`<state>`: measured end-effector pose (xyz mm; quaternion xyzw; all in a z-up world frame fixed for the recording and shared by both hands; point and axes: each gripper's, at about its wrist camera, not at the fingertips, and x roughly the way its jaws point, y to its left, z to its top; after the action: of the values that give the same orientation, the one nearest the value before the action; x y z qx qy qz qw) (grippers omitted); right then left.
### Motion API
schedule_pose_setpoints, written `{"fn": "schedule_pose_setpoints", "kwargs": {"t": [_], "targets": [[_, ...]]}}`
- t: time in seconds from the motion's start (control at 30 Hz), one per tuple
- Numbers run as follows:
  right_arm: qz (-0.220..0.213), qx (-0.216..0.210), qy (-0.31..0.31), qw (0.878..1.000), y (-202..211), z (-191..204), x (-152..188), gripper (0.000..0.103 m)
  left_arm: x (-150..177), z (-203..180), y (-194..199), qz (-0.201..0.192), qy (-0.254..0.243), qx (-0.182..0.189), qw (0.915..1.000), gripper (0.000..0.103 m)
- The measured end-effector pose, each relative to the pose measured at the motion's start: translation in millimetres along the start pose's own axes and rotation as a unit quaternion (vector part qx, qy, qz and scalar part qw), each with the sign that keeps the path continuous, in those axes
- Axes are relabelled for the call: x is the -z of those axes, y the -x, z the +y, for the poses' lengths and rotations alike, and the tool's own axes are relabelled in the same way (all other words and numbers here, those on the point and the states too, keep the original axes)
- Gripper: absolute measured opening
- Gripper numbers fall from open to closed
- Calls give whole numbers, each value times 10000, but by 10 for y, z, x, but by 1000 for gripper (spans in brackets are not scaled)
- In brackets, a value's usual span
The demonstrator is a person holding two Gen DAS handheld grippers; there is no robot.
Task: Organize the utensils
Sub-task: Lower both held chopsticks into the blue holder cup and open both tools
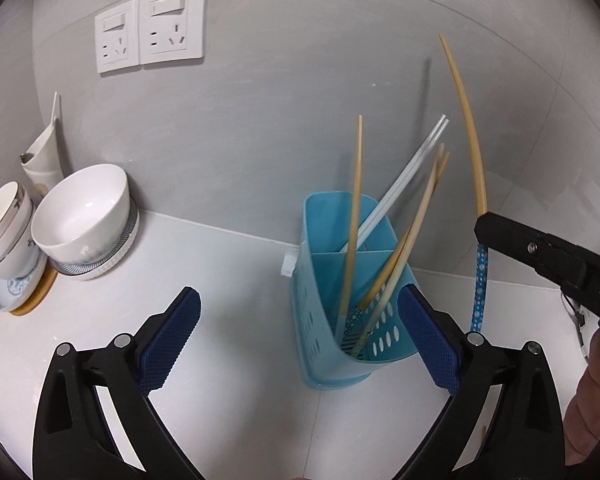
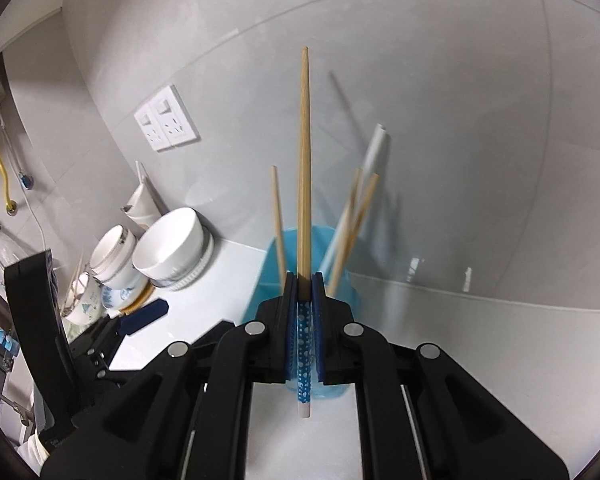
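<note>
A light blue slotted utensil holder (image 1: 352, 304) stands on the white counter against the grey wall, with several bamboo chopsticks (image 1: 354, 216) and a white pair (image 1: 404, 176) in it. My left gripper (image 1: 300, 328) is open and empty, its right pad beside the holder's near corner. My right gripper (image 2: 305, 280) is shut on a bamboo chopstick (image 2: 304, 160) with a blue dotted handle, held upright to the right of the holder; it also shows in the left wrist view (image 1: 470, 136). The holder (image 2: 340, 256) shows behind the right gripper.
Stacked white bowls (image 1: 84, 220) and cups (image 1: 4, 228) sit on plates at the left of the counter. Two wall sockets (image 1: 152, 28) are above them. The left gripper's body (image 2: 40, 320) stands at the left of the right wrist view.
</note>
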<state>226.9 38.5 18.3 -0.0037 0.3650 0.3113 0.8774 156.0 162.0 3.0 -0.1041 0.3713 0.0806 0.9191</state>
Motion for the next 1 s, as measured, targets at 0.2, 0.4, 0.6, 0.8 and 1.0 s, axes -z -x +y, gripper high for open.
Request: {"fn": "schedule_pose_setpoints", "kwargs": {"t": [0.2, 0.4, 0.6, 0.8, 1.0], "targets": [[-275, -82, 67, 9996, -66, 100, -33, 7, 20, 98, 3, 79, 92, -19, 9999, 97], [-490, -64, 138, 9987, -173, 182, -46, 7, 66, 190, -36, 112, 119, -94, 9998, 97], [-574, 4, 161, 9982, -276, 213, 2, 7, 77, 261, -77, 142, 147, -118, 9997, 97], [-549, 102, 207, 9982, -380, 224, 94, 7, 86, 311, -119, 160, 180, -132, 9996, 97], [-425, 182, 226, 9987, -467, 199, 188, 7, 85, 348, -140, 165, 192, -175, 9995, 97]]}}
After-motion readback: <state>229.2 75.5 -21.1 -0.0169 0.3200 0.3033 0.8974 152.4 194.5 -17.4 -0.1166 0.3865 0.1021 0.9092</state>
